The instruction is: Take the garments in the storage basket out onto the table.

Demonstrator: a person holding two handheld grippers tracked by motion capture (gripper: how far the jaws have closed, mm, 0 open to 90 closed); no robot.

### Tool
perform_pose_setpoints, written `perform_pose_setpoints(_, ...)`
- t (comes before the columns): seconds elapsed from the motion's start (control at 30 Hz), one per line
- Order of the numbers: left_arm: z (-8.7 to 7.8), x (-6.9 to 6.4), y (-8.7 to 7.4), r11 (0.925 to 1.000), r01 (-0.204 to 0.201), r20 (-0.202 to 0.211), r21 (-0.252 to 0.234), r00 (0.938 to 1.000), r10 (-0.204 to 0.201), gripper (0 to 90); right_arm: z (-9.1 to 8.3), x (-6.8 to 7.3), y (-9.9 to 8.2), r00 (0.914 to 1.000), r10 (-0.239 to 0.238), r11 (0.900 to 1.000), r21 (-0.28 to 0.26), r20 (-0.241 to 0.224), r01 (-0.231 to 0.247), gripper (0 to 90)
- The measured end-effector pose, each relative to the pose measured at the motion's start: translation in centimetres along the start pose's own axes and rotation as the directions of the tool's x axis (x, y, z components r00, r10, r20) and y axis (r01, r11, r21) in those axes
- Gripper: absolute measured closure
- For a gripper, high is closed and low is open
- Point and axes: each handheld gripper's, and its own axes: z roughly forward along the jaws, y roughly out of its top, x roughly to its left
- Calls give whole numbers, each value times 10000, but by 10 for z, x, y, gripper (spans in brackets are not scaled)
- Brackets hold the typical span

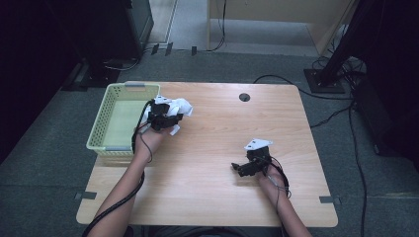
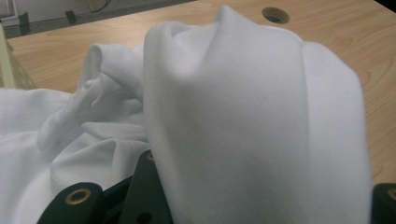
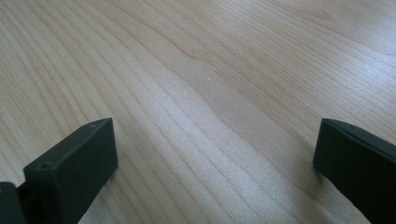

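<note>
In the high view, the left gripper (image 1: 165, 118) sits in the upper left part of the wooden table (image 1: 222, 148), just right of a pale green plastic basket (image 1: 106, 116) that stands at the table's left edge. A crumpled white cloth (image 1: 179, 107) is bunched around the front of this gripper, close beside the basket's right wall and above the tabletop; whether any of it touches the basket cannot be told from there. In the left gripper view, the cloth (image 2: 243, 116) rises as a thick fold between the two black jaws, which press in on it from either side, so the left gripper is clenched on the cloth. More of the fabric spills in loose wrinkles toward the lower left of that view, and the table's round cable hole (image 2: 275, 15) shows at the top right.

The right gripper (image 1: 242, 168) lies low in the lower right part of the table in the high view, well apart from the cloth and the basket, with its grey three-cornered plate on top. In the right gripper view, its two black jaws stand wide apart at the bottom corners, released, with bare wood grain (image 3: 201, 93) between them.

A dark cable trails from each gripper along the person's forearm toward the bottom of the high view.
</note>
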Motion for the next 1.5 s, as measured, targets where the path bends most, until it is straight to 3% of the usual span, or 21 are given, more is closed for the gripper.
perform_pose_setpoints(0.13, 6, -7, -4, 9999, -85, 124, 102, 9999, 84, 691, 0, 0, 0, 10000, -20, 10000, -7, -3, 20, 0)
perform_pose_setpoints(0.23, 9, -15, -6, 9993, -366, 66, 77, 9993, 366, 688, 0, 0, 0, 10000, -19, 10000, -7, -1, 19, 0)
perform_pose_setpoints(0.63, 10, -41, -9, 9982, -591, 679, -56, 9959, 593, 687, 0, 0, 0, 10000, -18, 10000, -7, -1, 18, 0)
perform_pose_setpoints(1.07, 16, -58, -20, 9993, -335, 1380, 178, 9900, 307, 684, 0, 0, 0, 10000, -13, 10000, -4, -2, 13, 0)
perform_pose_setpoints(1.5, 19, -78, -27, 9987, -490, 1741, 163, 9837, 455, 680, 0, 0, 0, 10000, -26, 10000, -8, 3, 26, 0)
